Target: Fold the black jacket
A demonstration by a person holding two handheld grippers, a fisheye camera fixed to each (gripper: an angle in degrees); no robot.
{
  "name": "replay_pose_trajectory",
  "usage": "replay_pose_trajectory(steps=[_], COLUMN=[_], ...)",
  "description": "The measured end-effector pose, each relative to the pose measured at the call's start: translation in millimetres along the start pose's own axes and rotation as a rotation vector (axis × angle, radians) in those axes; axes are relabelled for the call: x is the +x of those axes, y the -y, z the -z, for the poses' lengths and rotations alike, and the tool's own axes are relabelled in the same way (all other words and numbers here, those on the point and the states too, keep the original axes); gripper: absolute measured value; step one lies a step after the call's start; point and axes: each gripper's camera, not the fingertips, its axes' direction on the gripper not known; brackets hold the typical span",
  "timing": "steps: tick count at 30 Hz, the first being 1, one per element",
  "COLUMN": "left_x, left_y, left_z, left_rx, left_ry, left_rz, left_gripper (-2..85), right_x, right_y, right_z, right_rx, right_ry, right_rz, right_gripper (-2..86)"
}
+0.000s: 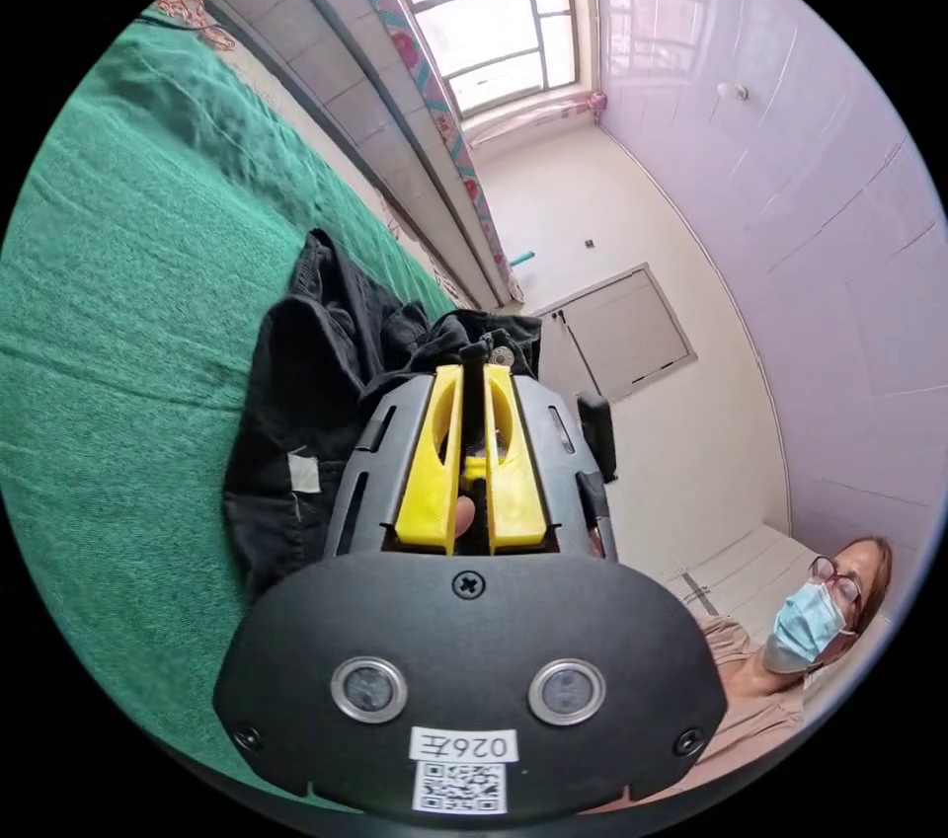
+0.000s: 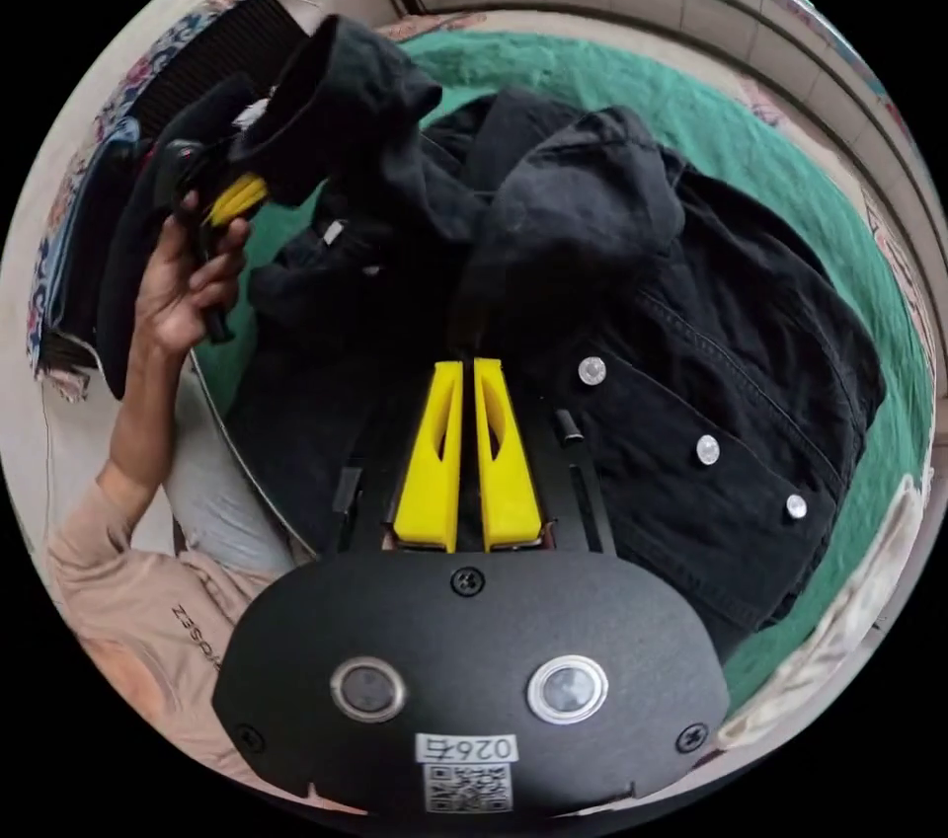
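1. Green cloth [image 1: 128, 305] covers the big flat place where I work, and a bright window [image 1: 489, 24] sits high in the pale room
2. My left tongs [image 1: 474, 369] have their yellow jaws pressed close on a dark fold of the black jacket [image 1: 326, 364]
3. My right tongs [image 2: 468, 369] also have their yellow jaws pulled close together, with the tips on the jacket; I cannot tell if they pinch cloth
4. In the right gripper view, my left tongs [image 2: 237, 198] are held up in my hand [image 2: 188, 285], and a bunch of the black jacket [image 2: 632, 315] hangs from them
5. Most of the jacket lies crumpled on the green cloth, just past my right tongs
6. Three shiny round buttons [image 2: 707, 450] run in a row down its front
7. A white tag [image 1: 304, 473] shows on the jacket in the left gripper view, beside my left tongs
8. My sleeve [image 2: 109, 562] is a soft peach colour
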Motion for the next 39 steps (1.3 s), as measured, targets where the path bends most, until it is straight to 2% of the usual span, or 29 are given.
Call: replay_pose_trajectory(steps=[3, 5, 7, 8, 9, 11, 14, 18, 21, 23, 25, 29, 32, 35, 37, 39], left_x=[-17, -29, -36, -40, -42, -46, -39, -11, 17, 24, 21, 4, -9, -24, -37, -35], left_y=[2, -1, -7, -12, -14, -20, -29, -38, -40, -39, -37, -32, -32, -37, -43, -50], left_z=[34, 51, 60, 62, 63, 60, 52, 53, 57, 55, 51, 23, -10, -48, -72, -77], left_rx=[0.094, 0.169, 0.240, 0.268, 0.272, 0.257, 0.200, 0.176, 0.179, 0.138, 0.084, -0.089, -0.194, -0.299, -0.367, -0.323], left_ry=[0.013, 0.016, 0.021, 0.013, 0.009, -0.018, -0.043, 0.053, 0.139, 0.206, 0.271, 0.312, 0.367, 0.479, 0.529, 0.592], left_rz=[0.014, 0.025, 0.035, 0.036, 0.035, 0.033, 0.005, -0.095, -0.205, -0.210, -0.188, -0.137, -0.113, -0.129, -0.135, -0.180], left_gripper=[4.0, 4.4, 5.5, 6.9, 7.6, 11.6, 14.8, 18.0, 17.2, 16.0, 14.9, 13.5, 13.7, 13.6, 12.0, 10.4], right_x=[-11, -17, -25, -32, -36, -39, -34, -37, -22, 18, 55, 124, 154, 170, 166, 165], right_y=[-66, -137, -180, -201, -209, -230, -237, -246, -261, -268, -266, -237, -200, -156, -146, -151], right_z=[54, 98, 109, 106, 102, 74, 49, 76, 123, 148, 152, 130, 103, 61, 61, 67], right_rx=[0.207, 0.343, 0.310, 0.236, 0.189, -0.006, -0.150, -0.058, 0.176, 0.317, 0.346, 0.258, 0.182, 0.089, 0.051, -0.036], right_ry=[0.040, 0.198, 0.306, 0.297, 0.269, 0.091, 0.099, 0.053, 0.056, 0.032, -0.030, -0.205, -0.227, -0.035, -0.094, -0.188], right_rz=[0.095, 0.205, 0.296, 0.316, 0.307, 0.196, 0.115, 0.095, 0.059, -0.072, -0.194, -0.373, -0.403, -0.355, -0.315, -0.324], right_gripper=[-1.3, -1.5, -1.5, -1.5, -1.5, -1.3, -0.3, 2.7, 4.1, 4.3, 4.0, 3.6, 4.6, 4.5, 1.8, 0.1])
